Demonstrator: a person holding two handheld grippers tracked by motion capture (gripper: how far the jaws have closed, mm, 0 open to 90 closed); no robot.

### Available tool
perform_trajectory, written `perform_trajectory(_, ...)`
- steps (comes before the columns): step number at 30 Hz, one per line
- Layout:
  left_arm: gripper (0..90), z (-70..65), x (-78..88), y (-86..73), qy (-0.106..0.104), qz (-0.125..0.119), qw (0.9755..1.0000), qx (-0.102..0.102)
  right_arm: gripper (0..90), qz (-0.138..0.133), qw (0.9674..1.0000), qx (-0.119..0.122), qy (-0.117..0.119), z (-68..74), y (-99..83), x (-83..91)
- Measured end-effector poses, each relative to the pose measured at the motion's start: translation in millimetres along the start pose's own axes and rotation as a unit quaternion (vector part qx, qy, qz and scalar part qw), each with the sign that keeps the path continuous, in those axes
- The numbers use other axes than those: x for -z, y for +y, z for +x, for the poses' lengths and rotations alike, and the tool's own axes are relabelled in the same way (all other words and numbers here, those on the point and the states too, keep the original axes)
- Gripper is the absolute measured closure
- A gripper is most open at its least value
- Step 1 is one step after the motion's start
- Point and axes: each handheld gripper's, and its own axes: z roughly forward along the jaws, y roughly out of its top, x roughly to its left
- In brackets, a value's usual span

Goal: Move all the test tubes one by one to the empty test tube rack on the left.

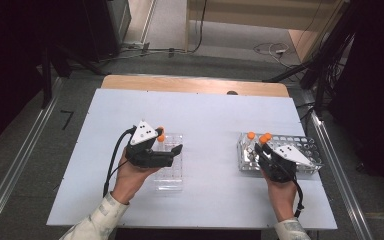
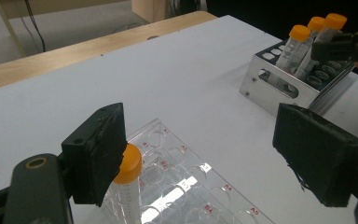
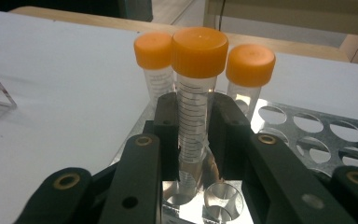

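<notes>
My right gripper [image 3: 196,128] is shut on a clear tube with an orange cap [image 3: 199,51] that stands upright in a metal rack [image 3: 307,135]. Two more orange-capped tubes [image 3: 250,65] stand just behind it. From above, this gripper [image 1: 262,150] sits at the near left corner of the metal rack [image 1: 305,145]. My left gripper [image 2: 209,154] is open over a clear plastic rack [image 2: 186,186]. An orange-capped tube [image 2: 127,172] stands in that rack beside the left jaw's pad, with the other jaw far from it. In the high view the left gripper [image 1: 176,156] lies over the clear rack [image 1: 170,175].
Both racks rest on a white board [image 1: 205,110] over a wooden table. The metal rack has several vacant holes to its right. Cables and dark stands lie on the floor beyond the table's far edge.
</notes>
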Motion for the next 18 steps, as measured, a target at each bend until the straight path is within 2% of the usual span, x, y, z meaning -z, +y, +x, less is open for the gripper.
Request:
perform_trajectory(12, 16.1, 0.4, -0.2, 0.0, 0.000, 0.000, 1.0000, 0.002, 72.2, -0.047, 0.9989, 0.000, -0.002, 1.5, 17.6, 22.7)
perform_trajectory(18, 15.5, 0.3, 0.0, 0.2, -0.001, 0.000, 1.0000, 0.001, 72.2, -0.057, 0.9983, -0.005, 0.010, 3.6, 23.4, 32.1)
